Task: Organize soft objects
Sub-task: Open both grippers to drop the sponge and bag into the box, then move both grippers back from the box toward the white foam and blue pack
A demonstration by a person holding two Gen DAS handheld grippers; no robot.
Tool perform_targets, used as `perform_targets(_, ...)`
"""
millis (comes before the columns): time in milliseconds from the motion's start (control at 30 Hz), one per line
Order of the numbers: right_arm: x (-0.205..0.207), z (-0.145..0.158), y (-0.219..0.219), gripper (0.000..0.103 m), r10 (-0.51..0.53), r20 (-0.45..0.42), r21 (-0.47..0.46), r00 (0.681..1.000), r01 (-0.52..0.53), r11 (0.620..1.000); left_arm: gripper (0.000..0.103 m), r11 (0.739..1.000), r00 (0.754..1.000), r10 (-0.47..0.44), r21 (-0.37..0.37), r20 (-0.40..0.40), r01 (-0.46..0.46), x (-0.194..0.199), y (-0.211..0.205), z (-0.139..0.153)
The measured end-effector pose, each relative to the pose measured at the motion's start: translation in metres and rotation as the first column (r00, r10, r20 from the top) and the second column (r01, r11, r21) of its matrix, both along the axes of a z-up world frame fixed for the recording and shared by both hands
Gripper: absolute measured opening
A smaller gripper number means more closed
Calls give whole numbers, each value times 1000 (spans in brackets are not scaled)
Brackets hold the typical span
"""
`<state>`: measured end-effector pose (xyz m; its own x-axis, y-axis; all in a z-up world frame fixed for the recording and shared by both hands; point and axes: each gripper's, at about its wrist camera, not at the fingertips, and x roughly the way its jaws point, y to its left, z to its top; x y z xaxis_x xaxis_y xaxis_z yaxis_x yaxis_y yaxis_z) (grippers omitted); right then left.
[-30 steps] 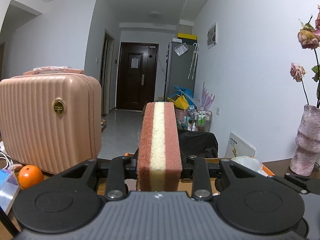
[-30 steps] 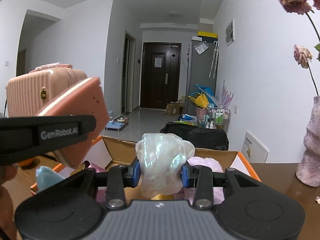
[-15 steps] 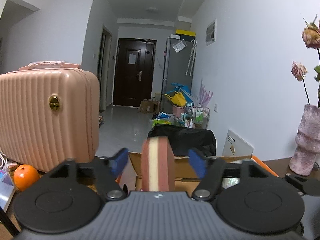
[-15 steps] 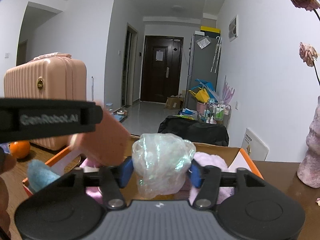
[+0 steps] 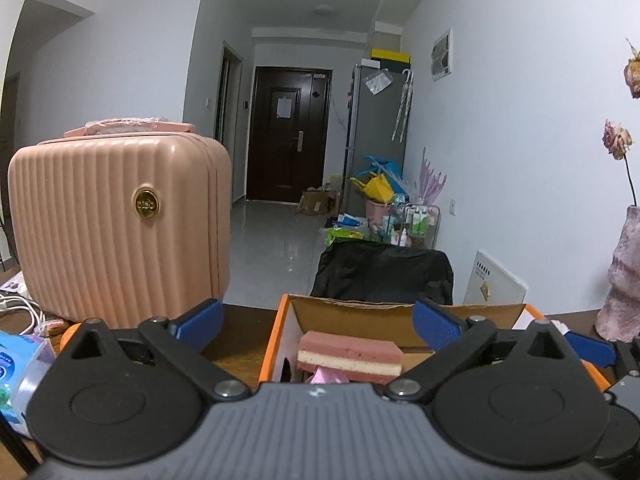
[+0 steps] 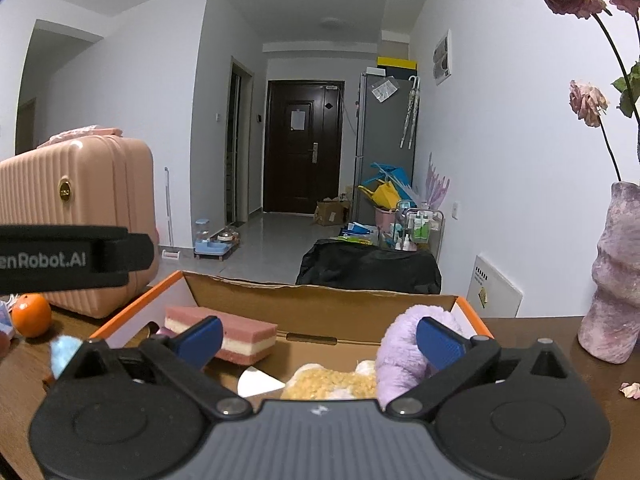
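Pink-and-cream sponge point(image 5: 350, 355) lies flat inside the box point(image 5: 276, 332), at its left end. Both the left gripper point(image 5: 316, 324) and right gripper point(image 6: 318, 338) above the box are opening wide, holding nothing.

Both wrist views close over cardboard box point(image 5: 276, 344) point(image 6: 320, 300), facing hallway door point(image 5: 286, 138) point(image 6: 302, 146).
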<state>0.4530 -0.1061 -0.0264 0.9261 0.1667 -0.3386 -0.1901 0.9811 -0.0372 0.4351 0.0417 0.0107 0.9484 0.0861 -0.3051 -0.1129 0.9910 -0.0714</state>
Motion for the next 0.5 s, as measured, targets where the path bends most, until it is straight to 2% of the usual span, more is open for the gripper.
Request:
perform_targets(233,-9,6,-1,103,8,3,-8,1000,-8,1000,103,1000,1000,-1,11,5,1,-8,-1,6)
perform_targets(500,-40,18,-9,103,30,21,-17,999,-29,999,103,1000,1000,-8,22,24,8,-36,-5,19)
